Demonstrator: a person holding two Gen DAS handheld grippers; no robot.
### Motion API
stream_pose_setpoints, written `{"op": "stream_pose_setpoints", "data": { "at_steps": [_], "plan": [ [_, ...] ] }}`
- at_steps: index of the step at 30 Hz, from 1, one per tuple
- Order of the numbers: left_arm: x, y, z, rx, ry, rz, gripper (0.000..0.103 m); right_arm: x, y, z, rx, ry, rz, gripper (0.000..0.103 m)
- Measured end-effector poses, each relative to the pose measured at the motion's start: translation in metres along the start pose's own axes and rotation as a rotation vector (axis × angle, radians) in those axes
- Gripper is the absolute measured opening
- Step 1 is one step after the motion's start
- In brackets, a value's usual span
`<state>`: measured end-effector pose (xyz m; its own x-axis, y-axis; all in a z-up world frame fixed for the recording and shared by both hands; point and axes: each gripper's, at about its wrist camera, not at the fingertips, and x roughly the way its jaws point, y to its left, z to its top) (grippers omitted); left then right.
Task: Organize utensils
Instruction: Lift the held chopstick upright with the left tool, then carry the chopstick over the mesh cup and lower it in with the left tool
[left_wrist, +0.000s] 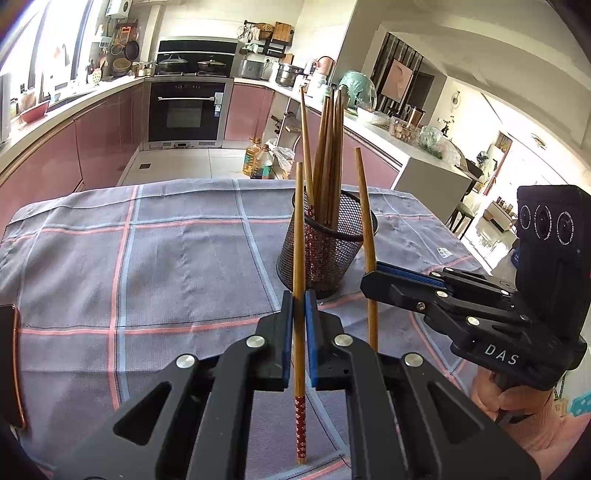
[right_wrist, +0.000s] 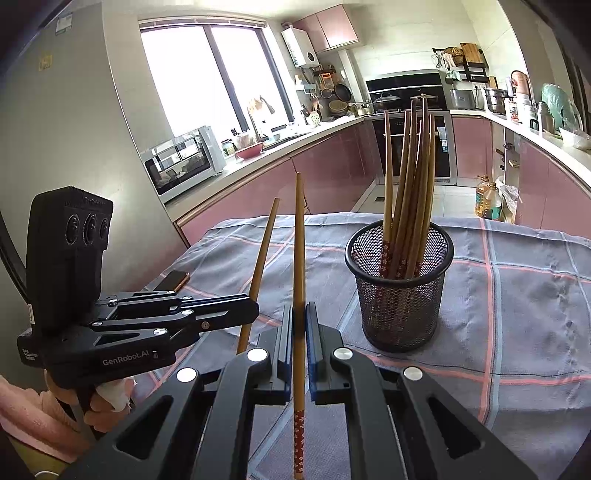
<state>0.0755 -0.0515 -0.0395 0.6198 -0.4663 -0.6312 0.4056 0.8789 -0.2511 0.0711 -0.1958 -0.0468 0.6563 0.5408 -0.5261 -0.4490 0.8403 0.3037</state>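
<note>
Chopsticks are being held upright, one in each claw: the left claw (left_wrist: 299, 306) is clamped on one chopstick (left_wrist: 299, 258), and the right claw (right_wrist: 299, 317) is clamped on another chopstick (right_wrist: 299, 258). Both claws are hovering over the near part of the tabletop (left_wrist: 166, 266). Farther off, the mesh holder (right_wrist: 400, 295) is standing with more chopsticks (right_wrist: 410, 177), near the far edge, with open checked cloth all around it.

Mesh cup (left_wrist: 325, 251) stands on your tablecloth (left_wrist: 166, 258), chopsticks bundle (left_wrist: 328, 155) upright in it. Nearer you than the cup: left gripper (left_wrist: 299, 306) pinching one chopstick (left_wrist: 299, 258); right gripper (left_wrist: 373, 277), right of the cup, pinching another chopstick (left_wrist: 365, 221).
</note>
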Motion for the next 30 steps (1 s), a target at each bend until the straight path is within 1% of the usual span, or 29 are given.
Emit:
{"op": "stream_pose_setpoints", "data": {
  "at_steps": [14,30],
  "plan": [
    [-0.0031,-0.0009,0.0026,0.008,-0.013,-0.015,0.007,-0.0034,0.0029,0.0048,0.003,-0.026,0.0,0.006],
    [-0.0061,-0.0043,0.0072,0.018,-0.028,-0.03,0.007,-0.0091,-0.0033,0.0067,0.015,-0.044,0.004,0.006]
  ]
}}
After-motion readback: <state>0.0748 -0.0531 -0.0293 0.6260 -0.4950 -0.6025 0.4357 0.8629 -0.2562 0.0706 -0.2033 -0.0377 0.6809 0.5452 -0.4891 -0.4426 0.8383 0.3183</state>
